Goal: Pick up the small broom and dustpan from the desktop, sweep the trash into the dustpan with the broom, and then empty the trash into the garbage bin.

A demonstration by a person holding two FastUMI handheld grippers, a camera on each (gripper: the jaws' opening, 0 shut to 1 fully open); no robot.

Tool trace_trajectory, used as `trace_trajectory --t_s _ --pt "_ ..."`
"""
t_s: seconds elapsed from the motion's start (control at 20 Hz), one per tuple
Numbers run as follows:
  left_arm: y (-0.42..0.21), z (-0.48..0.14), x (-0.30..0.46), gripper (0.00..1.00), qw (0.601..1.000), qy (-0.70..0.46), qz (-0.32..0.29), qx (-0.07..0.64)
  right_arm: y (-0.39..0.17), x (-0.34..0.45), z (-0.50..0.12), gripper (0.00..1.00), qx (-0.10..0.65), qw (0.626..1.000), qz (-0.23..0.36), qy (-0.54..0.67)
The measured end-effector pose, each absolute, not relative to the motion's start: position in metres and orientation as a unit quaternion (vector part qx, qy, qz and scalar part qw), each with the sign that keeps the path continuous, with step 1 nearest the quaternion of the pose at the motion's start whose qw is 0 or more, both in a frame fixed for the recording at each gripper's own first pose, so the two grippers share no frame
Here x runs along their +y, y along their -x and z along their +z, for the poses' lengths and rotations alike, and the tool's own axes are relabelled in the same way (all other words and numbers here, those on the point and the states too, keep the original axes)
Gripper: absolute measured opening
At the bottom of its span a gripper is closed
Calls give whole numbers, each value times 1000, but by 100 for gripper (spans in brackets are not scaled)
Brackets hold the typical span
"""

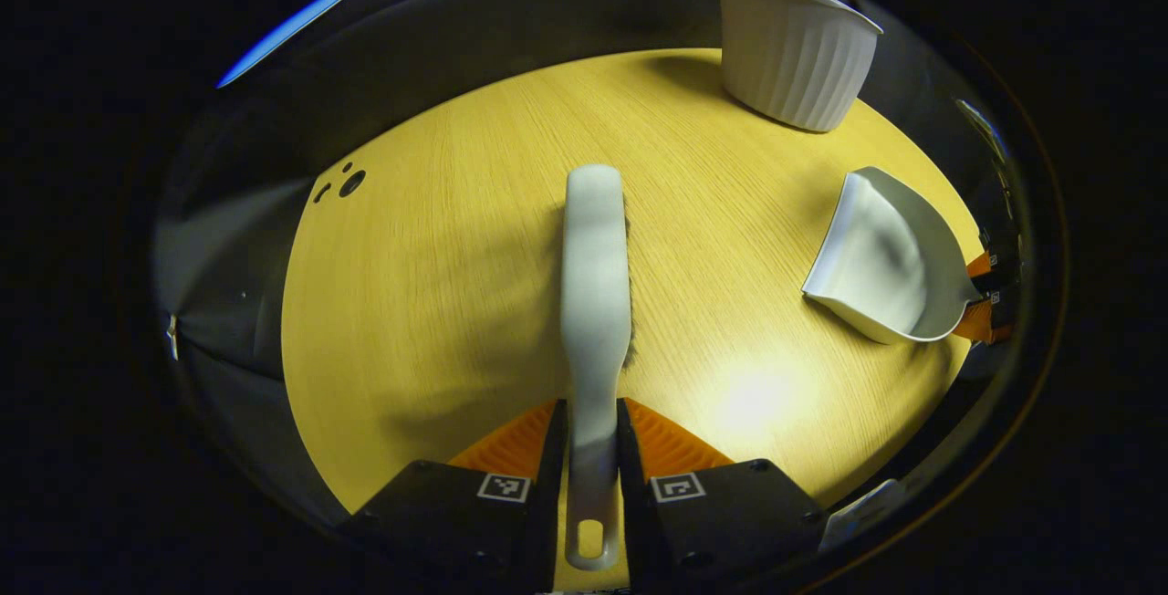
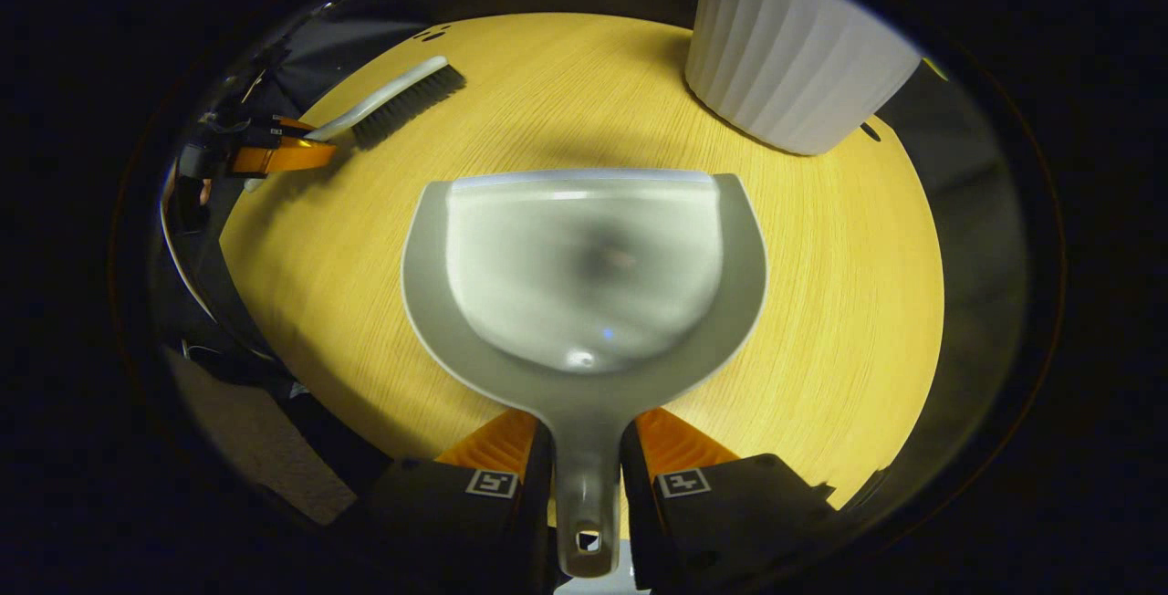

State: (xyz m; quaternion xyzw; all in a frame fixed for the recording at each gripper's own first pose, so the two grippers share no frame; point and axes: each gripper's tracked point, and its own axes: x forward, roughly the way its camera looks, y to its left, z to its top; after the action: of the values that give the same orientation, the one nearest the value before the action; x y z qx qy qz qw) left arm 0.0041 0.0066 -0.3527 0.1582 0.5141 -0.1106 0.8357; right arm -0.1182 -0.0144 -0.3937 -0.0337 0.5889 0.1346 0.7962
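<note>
Broom (image 1: 595, 266) first: smooth pale plastic, long rounded back, dark bristles peeking out along its right edge in the left gripper view, and a slotted hang-hole at the handle end. It's sitting over the middle of the table (image 1: 438, 303), and the left gripper (image 1: 591, 449) has its jaws clamped tight on the handle, one on each side. From the right gripper view you can see the same broom (image 2: 401, 102) side-on at the far left, bristles pointing down at the wood.

Dustpan (image 2: 584, 285) is the same pale glossy plastic, a scoop with a flat front lip, curved raised walls and a short handle with a hole. Inside looks bare and a bit shiny. The right gripper (image 2: 587, 458) has its jaws pressed on that handle from both sides, pan held over the table centre.

Garbage bin (image 2: 794, 66) is white, ribbed vertically, tapered like a cup, standing upright at the far edge. Table is round, light yellowish woodgrain, with a glare spot.
</note>
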Motion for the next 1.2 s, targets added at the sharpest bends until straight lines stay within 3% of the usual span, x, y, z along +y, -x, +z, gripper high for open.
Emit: trace_trajectory --t_s 0.2,0.25,0.3,0.35,0.4,0.45,0.65,0.7,0.75,0.95,1.2 --pt "7 -325 6 37 851 -165 -110 486 127 -20 -353 45 567 810 145 24" --pt "9 -317 5 40 857 -165 -108 475 128 -22 -339 50 555 819 146 15" --pt "12 -307 2 38 865 -161 -109 463 126 -22 -325 45 540 829 146 6" --pt "13 -296 -2 42 875 -154 -106 447 121 -21 -311 39 522 841 144 -2" --pt "12 -283 -7 51 888 -143 -105 425 113 -21 -297 46 498 855 141 -9" --pt "11 -267 -14 53 901 -129 -103 401 106 -22 -282 45 473 870 139 -17" --pt "-3 -184 -40 55 958 -69 -82 266 64 -25 -220 46 355 924 140 -38" --pt "-5 -164 -44 50 968 -57 -73 234 54 -29 -204 46 323 935 141 -34" --pt "-3 -144 -47 55 975 -48 -60 209 47 -29 -190 46 295 944 143 -32" --pt "10 -85 -50 55 988 -26 -6 150 28 -36 -147 47 215 964 155 -20" --pt "29 -53 -66 55 992 0 46 114 20 -41 -119 47 177 964 197 -3"
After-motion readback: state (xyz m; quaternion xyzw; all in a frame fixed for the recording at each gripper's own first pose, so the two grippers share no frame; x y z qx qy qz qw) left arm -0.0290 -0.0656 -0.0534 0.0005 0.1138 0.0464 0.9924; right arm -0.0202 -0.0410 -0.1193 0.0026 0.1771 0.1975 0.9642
